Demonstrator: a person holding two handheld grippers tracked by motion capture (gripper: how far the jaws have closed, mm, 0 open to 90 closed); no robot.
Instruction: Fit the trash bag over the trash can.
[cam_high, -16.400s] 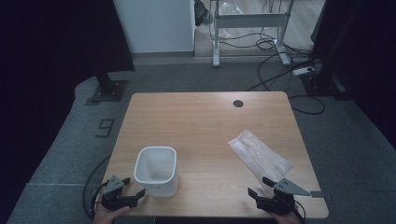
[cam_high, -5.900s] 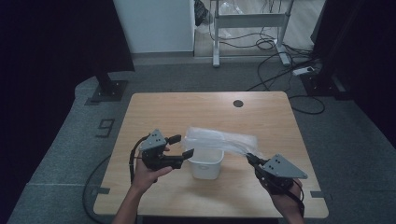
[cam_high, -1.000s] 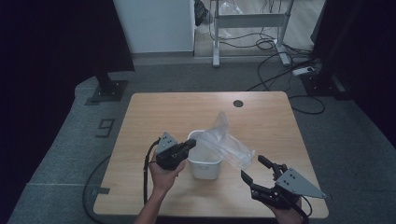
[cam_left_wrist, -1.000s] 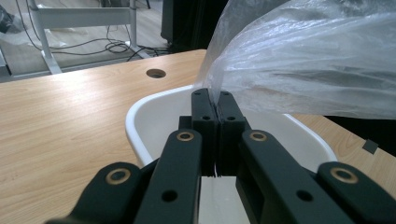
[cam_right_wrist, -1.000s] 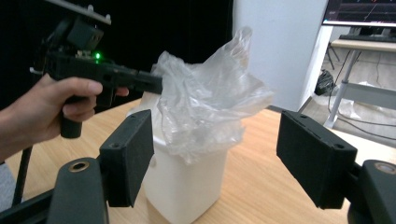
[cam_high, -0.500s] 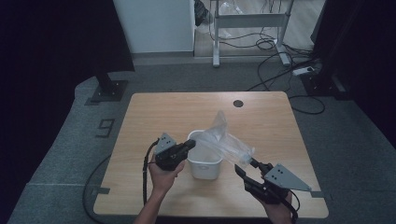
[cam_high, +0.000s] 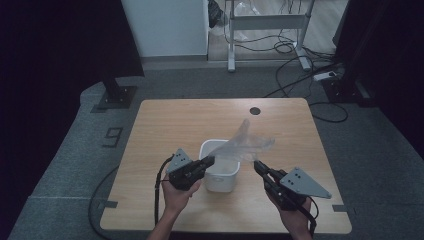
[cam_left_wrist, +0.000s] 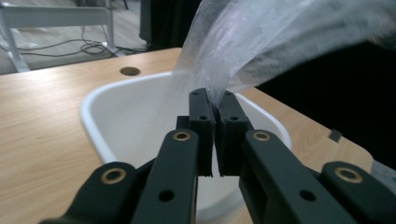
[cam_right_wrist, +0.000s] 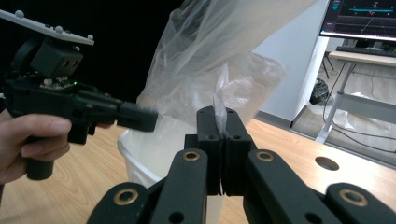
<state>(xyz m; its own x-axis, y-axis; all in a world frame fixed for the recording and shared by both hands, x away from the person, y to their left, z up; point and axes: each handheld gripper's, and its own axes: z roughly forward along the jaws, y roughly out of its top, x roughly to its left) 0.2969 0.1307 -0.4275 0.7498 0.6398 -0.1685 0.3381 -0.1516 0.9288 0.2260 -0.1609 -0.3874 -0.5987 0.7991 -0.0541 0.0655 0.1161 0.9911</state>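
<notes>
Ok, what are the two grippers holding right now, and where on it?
Both hold the clear plastic bag over the white bin: the left gripper pinches its edge at one side, the right gripper a fold of its edge opposite.

Left tool (cam_left_wrist: 213, 100) rises from bottom edge, black jaws pressed together on thin edge of clear plastic bag (cam_left_wrist: 261, 42). Bag fans up and to right from jaws, translucent, creased, spreading across top of frame. Directly behind jaws: white bin (cam_left_wrist: 130, 116), rim rounded, opening facing up, lower part of bag film hanging into it. Bin stands on light wooden surface (cam_left_wrist: 42, 121). Round dark hole (cam_left_wrist: 130, 71) in surface beyond bin. Cables on floor and white frame leg in background, dark area at right.
</notes>
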